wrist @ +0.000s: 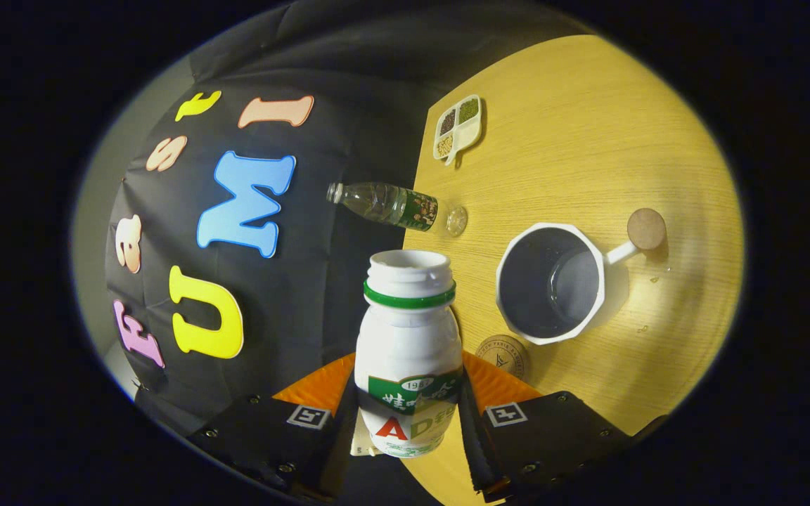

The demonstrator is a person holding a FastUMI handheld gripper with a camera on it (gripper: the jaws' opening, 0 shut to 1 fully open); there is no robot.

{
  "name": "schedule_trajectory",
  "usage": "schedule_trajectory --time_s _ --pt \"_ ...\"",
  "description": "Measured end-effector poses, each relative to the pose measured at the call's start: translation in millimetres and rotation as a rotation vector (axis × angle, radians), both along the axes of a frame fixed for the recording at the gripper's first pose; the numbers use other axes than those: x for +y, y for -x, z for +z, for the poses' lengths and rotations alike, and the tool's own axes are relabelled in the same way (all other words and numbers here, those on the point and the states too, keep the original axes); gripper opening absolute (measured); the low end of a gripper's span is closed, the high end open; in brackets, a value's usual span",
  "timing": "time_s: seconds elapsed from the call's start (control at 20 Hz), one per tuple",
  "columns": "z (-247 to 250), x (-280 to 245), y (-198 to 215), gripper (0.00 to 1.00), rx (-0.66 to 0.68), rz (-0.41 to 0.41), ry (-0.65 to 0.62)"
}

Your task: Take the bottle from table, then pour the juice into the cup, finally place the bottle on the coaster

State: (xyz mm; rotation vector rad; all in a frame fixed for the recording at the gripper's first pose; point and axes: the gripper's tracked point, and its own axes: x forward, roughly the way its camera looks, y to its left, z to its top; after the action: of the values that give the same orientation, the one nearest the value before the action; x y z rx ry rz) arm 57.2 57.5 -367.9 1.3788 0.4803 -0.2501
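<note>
My gripper (408, 416) is shut on a white juice bottle (408, 337) with a green neck ring and a green and red label. Its mouth is uncapped, and both fingers press on its lower body. The whole view is rolled sideways, so the wooden table (588, 140) stands upright beside the bottle. Just beyond the bottle's mouth and to one side sits a white cup (553, 284) with an angular rim and some clear liquid inside. A round wooden coaster (502, 355) lies on the table between the cup and my fingers.
A round brown disc (646, 228) lies at the end of the cup's handle. A clear water bottle (385, 205) stands near the table's edge, and a white divided dish (458, 126) of grains sits farther along. A few droplets (643, 328) lie beside the cup.
</note>
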Motion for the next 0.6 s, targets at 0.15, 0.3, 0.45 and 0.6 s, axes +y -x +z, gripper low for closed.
schedule_trajectory --time_s 0.15,0.3,0.45,0.6 --pt "1.5 6.4 -0.1 0.66 -0.011 0.042 0.061" --pt "2.2 1.9 0.0 0.66 -0.019 0.083 0.182" --pt "6.5 -4.0 0.6 0.66 -0.037 0.094 0.281" --pt "5.6 -3.7 4.0 0.66 -0.041 0.126 0.392"
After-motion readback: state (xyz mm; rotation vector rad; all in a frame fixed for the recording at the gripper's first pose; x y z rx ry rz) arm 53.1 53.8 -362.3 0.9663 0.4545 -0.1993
